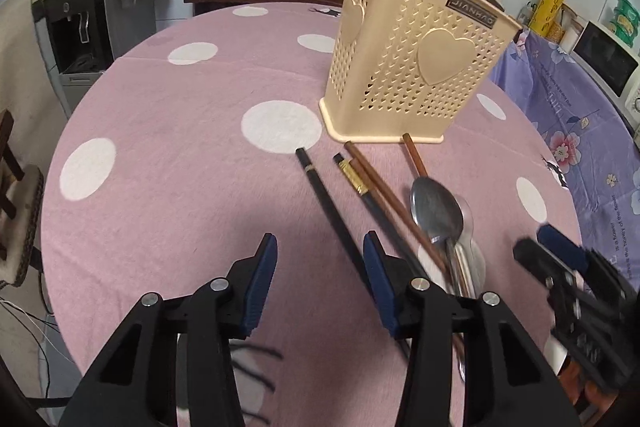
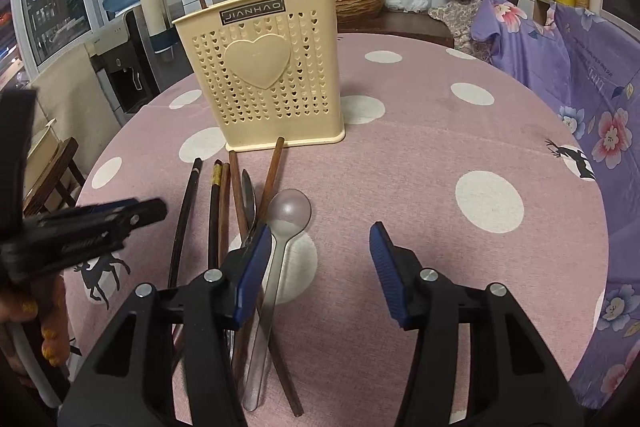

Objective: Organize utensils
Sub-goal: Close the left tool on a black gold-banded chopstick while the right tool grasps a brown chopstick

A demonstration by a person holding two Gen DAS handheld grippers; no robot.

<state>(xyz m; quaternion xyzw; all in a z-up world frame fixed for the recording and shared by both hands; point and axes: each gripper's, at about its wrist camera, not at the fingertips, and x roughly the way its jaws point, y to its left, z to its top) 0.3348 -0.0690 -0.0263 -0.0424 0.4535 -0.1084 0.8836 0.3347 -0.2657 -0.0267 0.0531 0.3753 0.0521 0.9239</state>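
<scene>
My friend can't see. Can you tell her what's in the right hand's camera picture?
An open right gripper hovers over a pink dotted tablecloth, next to a pile of chopsticks and spoons lying flat. Behind the pile stands a cream holder with a heart on it and two chopsticks already inside. The left gripper pokes in from the left.

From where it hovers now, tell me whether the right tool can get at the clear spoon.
Probably yes: the right tool is open, and the clear spoon lies uncovered just ahead by its left finger, though wooden chopsticks crowd alongside.
</scene>
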